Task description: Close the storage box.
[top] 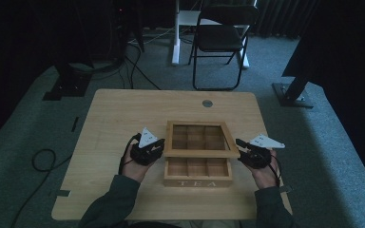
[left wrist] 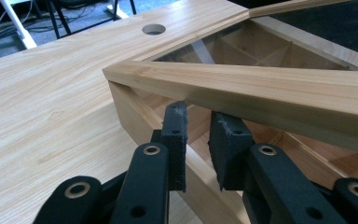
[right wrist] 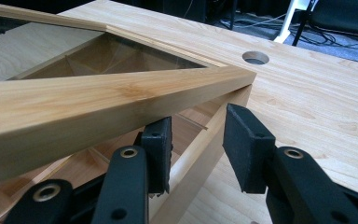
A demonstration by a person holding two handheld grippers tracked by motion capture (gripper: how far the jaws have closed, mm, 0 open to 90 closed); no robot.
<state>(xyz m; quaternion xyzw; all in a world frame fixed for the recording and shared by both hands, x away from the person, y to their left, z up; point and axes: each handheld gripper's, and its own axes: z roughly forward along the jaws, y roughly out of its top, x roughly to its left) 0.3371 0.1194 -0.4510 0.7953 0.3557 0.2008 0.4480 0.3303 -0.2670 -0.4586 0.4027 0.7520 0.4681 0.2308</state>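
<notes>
A wooden tea box (top: 197, 179) marked TEA stands near the table's front edge. Its glass-paned lid (top: 197, 153) is raised at the front and tilts back. My left gripper (top: 162, 147) is at the box's left side and my right gripper (top: 239, 144) at its right side. In the left gripper view the jaws (left wrist: 199, 115) straddle the box's side wall (left wrist: 196, 182) just under the lid's front rail (left wrist: 261, 93), closed on that wall. In the right gripper view the jaws (right wrist: 198, 116) grip the other side wall (right wrist: 200, 154) below the lid's rail (right wrist: 98, 100).
The light wood table (top: 119, 114) has a round cable hole (top: 207, 103) behind the box. A black folding chair (top: 221, 38) and dark stands with cables sit on the carpet beyond the table. The person's sleeves come in at the bottom.
</notes>
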